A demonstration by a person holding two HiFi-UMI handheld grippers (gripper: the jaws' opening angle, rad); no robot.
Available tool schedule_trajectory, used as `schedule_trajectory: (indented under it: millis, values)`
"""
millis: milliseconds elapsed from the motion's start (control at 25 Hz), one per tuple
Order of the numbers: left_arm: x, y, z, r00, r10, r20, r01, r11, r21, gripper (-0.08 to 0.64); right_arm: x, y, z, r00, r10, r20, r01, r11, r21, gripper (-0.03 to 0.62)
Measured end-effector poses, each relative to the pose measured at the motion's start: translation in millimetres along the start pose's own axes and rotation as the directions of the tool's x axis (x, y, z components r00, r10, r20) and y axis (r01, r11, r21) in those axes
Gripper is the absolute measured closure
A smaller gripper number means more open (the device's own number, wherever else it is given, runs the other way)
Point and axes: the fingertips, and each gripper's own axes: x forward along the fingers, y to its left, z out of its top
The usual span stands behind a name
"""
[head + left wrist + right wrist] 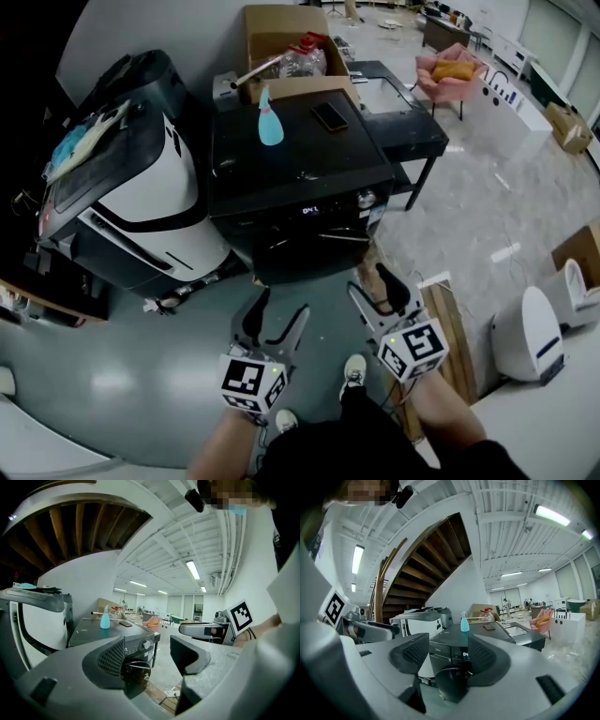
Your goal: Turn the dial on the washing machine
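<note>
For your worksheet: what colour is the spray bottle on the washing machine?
The spray bottle is light blue, clearest in the head view.
</note>
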Motion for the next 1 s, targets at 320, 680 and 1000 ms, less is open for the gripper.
schedule_trajectory:
  millis: [320,680,1000]
  values:
    - [60.9,-7.1,6.2,0.997,0.080,-0.020,-0.080,0.997,-0.018,0.276,29.3,-69.6,-1.1,0.999,0.049,-0.018,-0.049,0.999,0.007,0.334]
    - [119.0,-23.2,14.0,0.992,0.127,-0.018,-0.127,0.992,-0.017,0.276,45.4,-131.3,-5.2,0.997,0.074,-0.037,-0.074,0.997,0.011,0.333]
    - [167.9,-37.7,2.0,0.994,0.099,-0.047,-0.100,0.995,-0.023,0.276,62.7,-171.4,-16.3,0.997,0.059,-0.046,-0.059,0.998,-0.001,0.333]
